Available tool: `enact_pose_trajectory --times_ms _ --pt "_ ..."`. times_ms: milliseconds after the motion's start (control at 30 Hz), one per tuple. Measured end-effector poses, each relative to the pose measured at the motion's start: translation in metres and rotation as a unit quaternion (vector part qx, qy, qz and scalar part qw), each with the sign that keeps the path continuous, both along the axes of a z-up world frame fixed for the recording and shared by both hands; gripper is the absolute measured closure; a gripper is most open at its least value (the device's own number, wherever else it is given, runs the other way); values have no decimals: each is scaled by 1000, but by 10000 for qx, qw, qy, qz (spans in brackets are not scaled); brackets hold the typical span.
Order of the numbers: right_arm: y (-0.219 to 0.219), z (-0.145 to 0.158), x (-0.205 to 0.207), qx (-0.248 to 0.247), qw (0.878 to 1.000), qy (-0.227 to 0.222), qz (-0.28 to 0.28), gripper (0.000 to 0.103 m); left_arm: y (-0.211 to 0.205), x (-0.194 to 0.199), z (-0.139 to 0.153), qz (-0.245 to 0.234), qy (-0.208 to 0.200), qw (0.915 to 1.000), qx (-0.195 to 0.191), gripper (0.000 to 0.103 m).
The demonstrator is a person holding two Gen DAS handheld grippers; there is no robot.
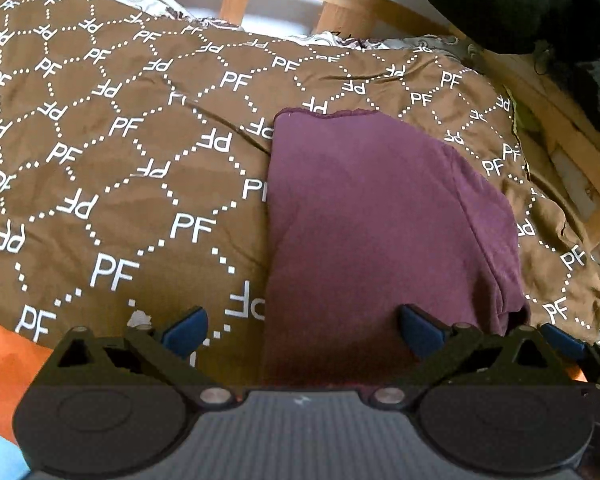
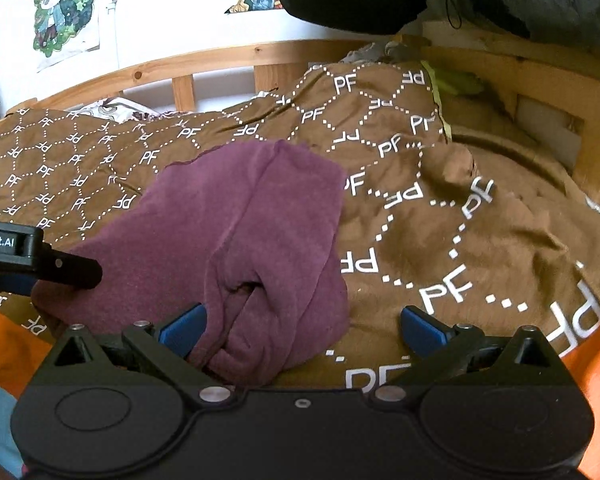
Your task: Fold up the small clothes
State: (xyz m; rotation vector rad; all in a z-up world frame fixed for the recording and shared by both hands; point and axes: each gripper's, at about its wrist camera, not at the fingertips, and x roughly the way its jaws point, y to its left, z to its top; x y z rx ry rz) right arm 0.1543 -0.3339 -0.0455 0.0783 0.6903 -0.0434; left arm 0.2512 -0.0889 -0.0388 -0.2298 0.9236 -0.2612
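A plum-purple knit garment [image 1: 380, 216] is seen in the centre-right of the left wrist view, laid flat on the bed and folded into a tall, narrow shape with a scalloped hem along its far edge. In the right wrist view the garment [image 2: 236, 240] is placed centre-left, with a lengthwise fold ridge running down it and a bunched, puckered end at the lower centre of the frame.

Your left gripper [image 1: 302, 330] is wide open, both blue fingertips [image 1: 186, 330] spread far apart and holding nothing. Your right gripper [image 2: 302, 330] is wide open too, just to its right.
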Motion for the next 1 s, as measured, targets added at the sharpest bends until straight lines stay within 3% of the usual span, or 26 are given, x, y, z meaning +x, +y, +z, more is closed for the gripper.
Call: enact_pose_trajectory --times_ms 233,400,533,633,833,1000 --pt "-2 0 0 138 9999 32 22 1 8 -5 -13 147 189 9992 -316 0" --pt "-11 5 -4 977 9944 -240 331 1 15 -3 -19 221 394 9973 -571 0" --pt "-16 11 -7 1263 9897 -553 385 1 17 -3 -23 261 437 9964 -675 0" --pt "-21 14 -4 1316 9881 -708 357 1 16 -4 -24 286 414 9964 -681 0" --pt "-33 11 25 890 9910 -924 378 1 13 -7 -24 330 376 9970 -586 0" --pt "-48 10 43 1205 9851 -1150 435 16 12 -6 -23 326 419 9971 -541 0"
